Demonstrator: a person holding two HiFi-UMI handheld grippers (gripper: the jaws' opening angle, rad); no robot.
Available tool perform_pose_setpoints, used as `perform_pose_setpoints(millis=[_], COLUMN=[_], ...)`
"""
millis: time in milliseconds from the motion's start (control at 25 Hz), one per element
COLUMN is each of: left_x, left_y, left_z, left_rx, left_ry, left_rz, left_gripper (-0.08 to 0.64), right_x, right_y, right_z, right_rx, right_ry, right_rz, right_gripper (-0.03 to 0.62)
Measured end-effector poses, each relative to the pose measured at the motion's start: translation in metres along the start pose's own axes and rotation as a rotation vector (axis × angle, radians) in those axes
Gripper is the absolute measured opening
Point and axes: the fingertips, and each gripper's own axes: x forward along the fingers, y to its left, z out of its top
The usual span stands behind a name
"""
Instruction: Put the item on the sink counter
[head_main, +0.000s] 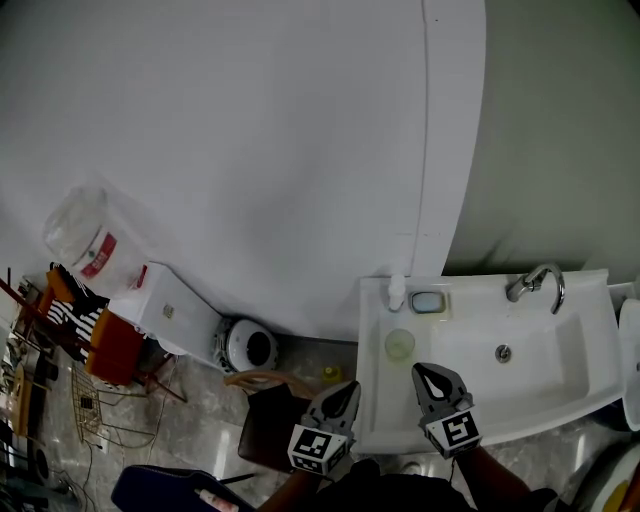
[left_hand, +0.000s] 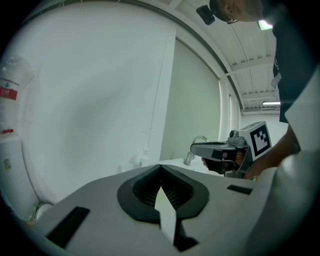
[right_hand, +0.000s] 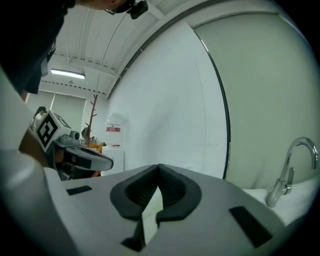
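Both shut and empty, the left hand-held gripper (head_main: 348, 392) and right hand-held gripper (head_main: 432, 375) could, swinging carelessly, topple the pale item (head_main: 399, 344) at 12 o'clock.

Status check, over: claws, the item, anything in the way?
Both shut, empty: left claw, right claw. On sink counter: pale round item, clear of both. Nothing blocking.

A plain white wall (head_main: 250, 150) meets a grey marbled floor (head_main: 200, 440); a strip light (right_hand: 67, 74) glows overhead
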Motion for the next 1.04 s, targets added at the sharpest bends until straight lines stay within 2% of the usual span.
perform_pose_setpoints(millis=[200,400,520,760,1040], left_x=[0.000,0.001,0.001,0.005,0.007], left_y=[0.001,-0.001,-0.004,-0.014,-0.016], left_z=[0.005,0.007,0.008,0.006,0.010], left_rx=[0.000,0.010,0.002,-0.003,0.009], left_ry=[-0.009,-0.013,-0.016,-0.015,-0.013], left_rz=[-0.001,0.005,0.005,-0.016,-0.007], left_gripper=[0.012,0.012,0.012,0.012,0.012], right_x=[-0.003,-0.008,-0.012,-0.022,-0.029], right_y=[-0.002,-0.002,-0.004,-0.014,-0.023], right_z=[0.017,0.045,0.048,0.053,0.061], right_rx=[0.000,-0.004,0.012,-0.041,-0.065], right_ry=[-0.006,-0.079,-0.101,-0.084,-0.072], right_rz=[-0.018,-0.015,-0.017,-0.056,-0.082], right_gripper=[0.012,0.012,0.012,0.012,0.012])
